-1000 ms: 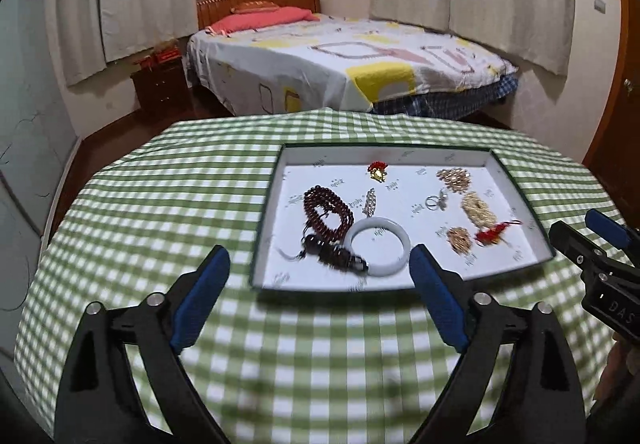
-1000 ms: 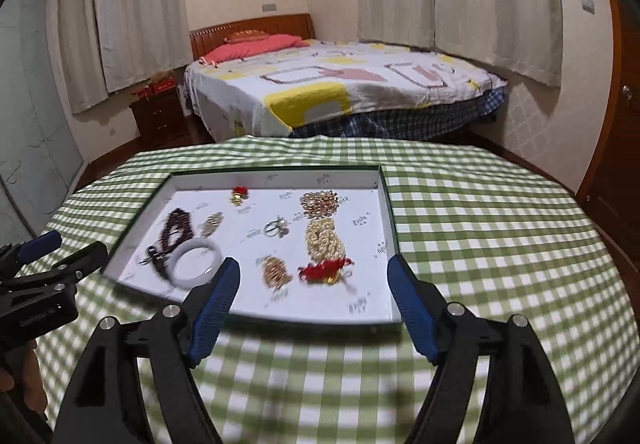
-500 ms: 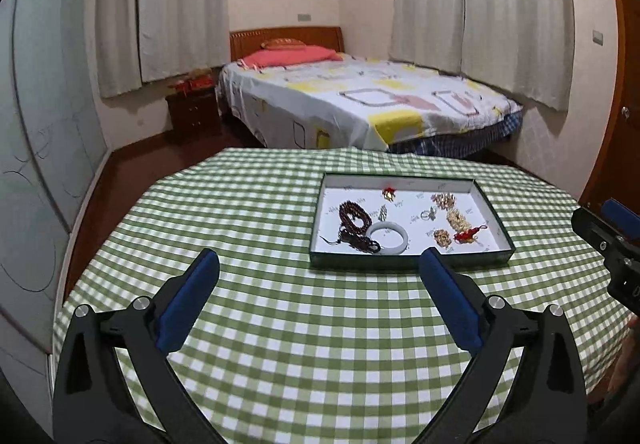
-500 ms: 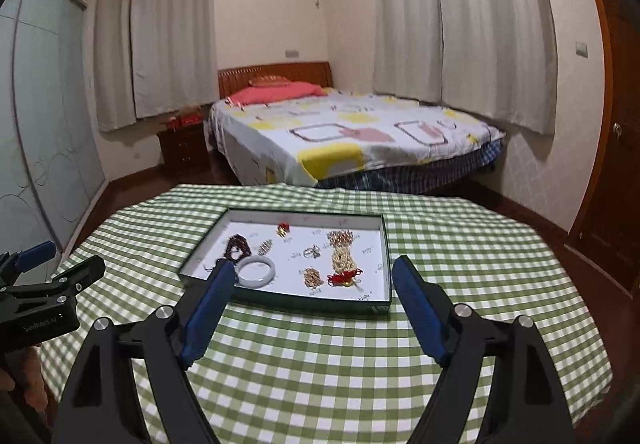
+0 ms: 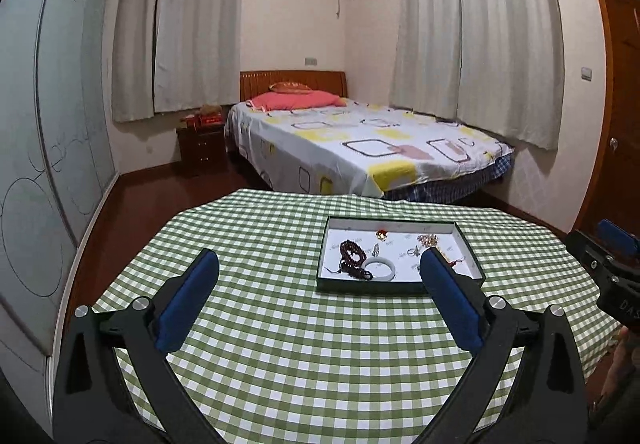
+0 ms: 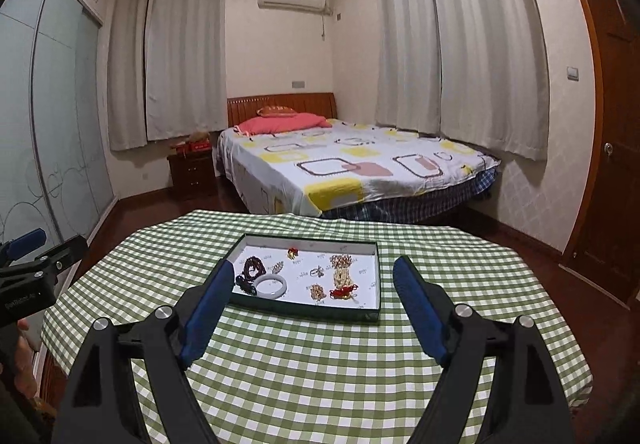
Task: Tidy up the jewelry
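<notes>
A shallow dark-green tray [image 5: 368, 287] with a white floor lies on the checked table; it also shows in the right wrist view [image 6: 304, 310]. In it lie a dark bead bracelet [image 6: 254, 268], a white bangle [image 6: 272, 286], a gold chain [image 6: 342, 276], a red tassel [image 6: 344, 291], a ring [image 6: 318, 271] and a small red charm [image 6: 292, 253]. The dark beads [image 5: 352, 252] and bangle [image 5: 380, 268] are small in the left wrist view. My left gripper [image 5: 319, 256] is open and empty, well short of the tray. My right gripper [image 6: 314, 264] is open too, with nothing between its fingers.
A green-and-white checked cloth [image 6: 320, 364] covers the round table. Behind it stand a bed [image 5: 360, 148], a dark nightstand [image 5: 200, 144] and glass sliding doors [image 5: 40, 164] on the left. A wooden door [image 6: 612, 124] is at the right. A hand shows at each view's edge.
Both grippers have drawn back and risen away from the tray, which now looks much smaller and farther off. The left jaws spread a little wider. The jewelry has not moved.
</notes>
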Tool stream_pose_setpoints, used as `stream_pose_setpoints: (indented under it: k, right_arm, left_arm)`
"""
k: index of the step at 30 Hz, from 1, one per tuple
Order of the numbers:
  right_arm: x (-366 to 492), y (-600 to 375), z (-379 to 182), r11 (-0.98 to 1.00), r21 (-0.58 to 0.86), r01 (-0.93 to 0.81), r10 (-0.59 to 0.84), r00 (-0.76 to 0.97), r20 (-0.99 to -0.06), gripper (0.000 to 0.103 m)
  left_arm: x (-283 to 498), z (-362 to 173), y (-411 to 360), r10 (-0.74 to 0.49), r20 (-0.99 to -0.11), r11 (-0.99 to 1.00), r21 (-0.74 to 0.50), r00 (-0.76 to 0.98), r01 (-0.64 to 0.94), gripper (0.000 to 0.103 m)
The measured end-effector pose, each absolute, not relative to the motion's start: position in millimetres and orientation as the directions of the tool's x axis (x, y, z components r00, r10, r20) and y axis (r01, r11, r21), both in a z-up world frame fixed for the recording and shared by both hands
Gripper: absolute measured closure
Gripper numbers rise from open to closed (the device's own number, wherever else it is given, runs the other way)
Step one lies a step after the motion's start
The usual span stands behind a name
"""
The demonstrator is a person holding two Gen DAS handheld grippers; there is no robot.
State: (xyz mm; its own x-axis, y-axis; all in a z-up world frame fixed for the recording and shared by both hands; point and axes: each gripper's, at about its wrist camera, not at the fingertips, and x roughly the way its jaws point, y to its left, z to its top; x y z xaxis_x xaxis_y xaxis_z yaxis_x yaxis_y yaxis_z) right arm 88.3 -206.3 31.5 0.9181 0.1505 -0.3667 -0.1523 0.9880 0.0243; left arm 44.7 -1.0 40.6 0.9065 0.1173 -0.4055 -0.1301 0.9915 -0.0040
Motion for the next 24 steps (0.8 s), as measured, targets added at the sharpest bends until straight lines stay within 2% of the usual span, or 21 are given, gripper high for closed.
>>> stream_pose_setpoints:
  k: [24]
  right_arm:
    - [73, -206, 35, 0.989, 0.011, -0.151, 0.145, 0.929, -0.339, 0.023]
  left_arm:
    - [34, 43, 3, 0.109, -0.395, 0.992, -0.019, 0.912, -0.126, 0.005]
